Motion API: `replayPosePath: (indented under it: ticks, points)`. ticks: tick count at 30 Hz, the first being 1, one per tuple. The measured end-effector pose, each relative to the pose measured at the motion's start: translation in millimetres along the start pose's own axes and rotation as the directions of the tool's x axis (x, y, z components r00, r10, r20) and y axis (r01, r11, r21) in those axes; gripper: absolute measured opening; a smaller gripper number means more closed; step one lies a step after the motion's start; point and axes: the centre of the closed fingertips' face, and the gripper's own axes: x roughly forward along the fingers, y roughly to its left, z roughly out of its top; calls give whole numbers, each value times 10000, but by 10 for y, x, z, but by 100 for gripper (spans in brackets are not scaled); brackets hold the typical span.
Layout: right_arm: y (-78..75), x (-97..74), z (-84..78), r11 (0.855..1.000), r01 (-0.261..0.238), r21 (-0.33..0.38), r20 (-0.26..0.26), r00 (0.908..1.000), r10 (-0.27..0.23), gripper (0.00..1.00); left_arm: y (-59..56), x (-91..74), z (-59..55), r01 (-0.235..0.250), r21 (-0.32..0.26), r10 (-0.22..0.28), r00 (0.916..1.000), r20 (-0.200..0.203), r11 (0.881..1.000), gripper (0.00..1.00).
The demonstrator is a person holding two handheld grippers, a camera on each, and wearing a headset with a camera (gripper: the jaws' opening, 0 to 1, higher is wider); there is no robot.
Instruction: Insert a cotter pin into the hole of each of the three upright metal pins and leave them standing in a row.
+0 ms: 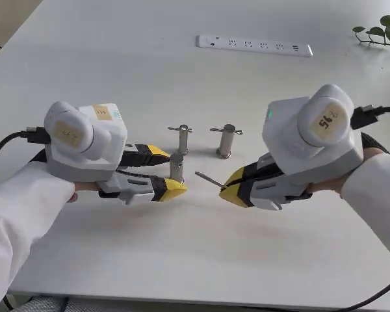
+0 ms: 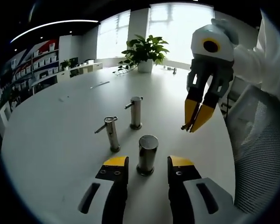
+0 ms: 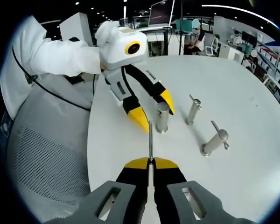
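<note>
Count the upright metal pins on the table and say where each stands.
3. The near pin stands between the left gripper's open jaws; the middle pin just behind it; the right pin beside that, in the head view. None seems hidden.

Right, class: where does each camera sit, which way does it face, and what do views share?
Head view: on the headset, facing down at the table; white sleeves, left gripper, right gripper show.
Left gripper view: along its open jaws at the nearest metal pin.
Right gripper view: along its shut jaws holding the cotter pin.
Shared: three upright pins.
</note>
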Motion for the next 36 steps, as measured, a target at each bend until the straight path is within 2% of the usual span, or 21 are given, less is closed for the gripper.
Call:
replayPosePath:
  ticks: [6, 11, 12, 21, 25, 29, 32, 36]
  points:
    - [-20, 50, 35, 9996, -5, 279, 60, 10000, 3, 0, -18, 48, -31, 251, -20, -251, 9996, -108, 9997, 22]
    - [-36, 86, 32, 9993, 3, 370, 34, 10000, -5, 0, 0, 54, -13, 227, -83, -227, 9997, -41, 9997, 13]
    - [-31, 93, 35, 9993, -36, 384, 47, 10000, 34, 0, 2, 52, -10, 248, -216, -248, 9997, -13, 9995, 13]
    - [-67, 151, 87, 9993, 43, 384, 25, 10000, -44, 0, 7, 47, -14, 20, 9, -20, 10000, 0, 10000, 12]
    - [-77, 176, 93, 9995, 74, 294, -17, 10000, -74, 0, 12, 47, -15, -205, 4, 205, 9998, 64, 9998, 12]
    - [-85, 195, 108, 9994, 62, 349, -5, 10000, -62, 0, 18, 52, -13, -597, -23, 597, 9982, -78, 9982, 12]
    - [-103, 205, 112, 9992, 86, 395, 20, 10000, -87, 0, 31, 53, -19, -1075, -207, 1071, 9940, -214, 9940, 12]
    - [-113, 214, 101, 9993, 122, 360, -27, 9999, -121, 0, 44, 48, -25, -1467, -517, 1454, 9890, -286, 9878, 11]
